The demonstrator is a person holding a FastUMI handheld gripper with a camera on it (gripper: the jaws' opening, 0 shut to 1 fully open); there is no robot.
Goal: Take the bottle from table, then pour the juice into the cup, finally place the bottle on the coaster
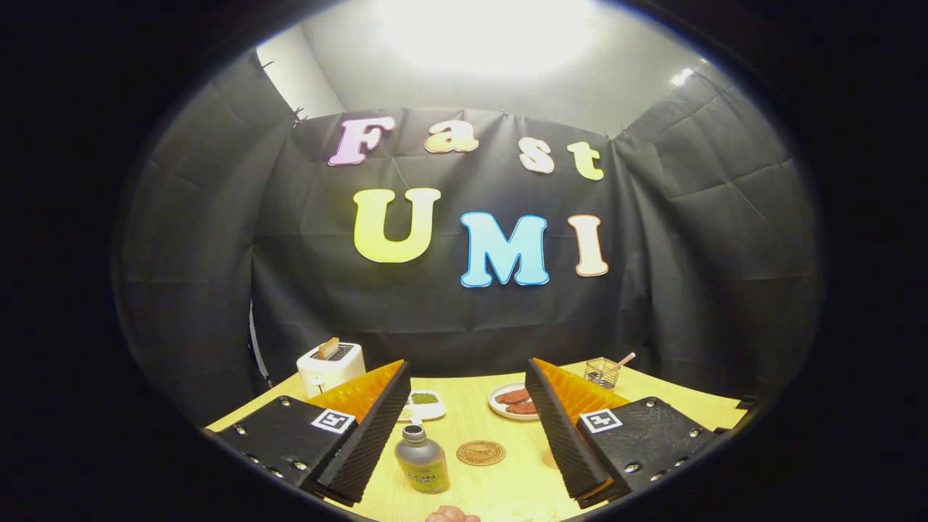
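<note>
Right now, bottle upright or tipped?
Upright: the bottle stands on the table, neck up, between the open gripper fingers, untouched.

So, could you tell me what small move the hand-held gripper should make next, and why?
Probably ease the hand-held gripper forward and down, shifting slightly left. Its fingers are wide open, and the bottle stands upright between them, nearer the left finger, beside the coaster, ungrasped.
</note>
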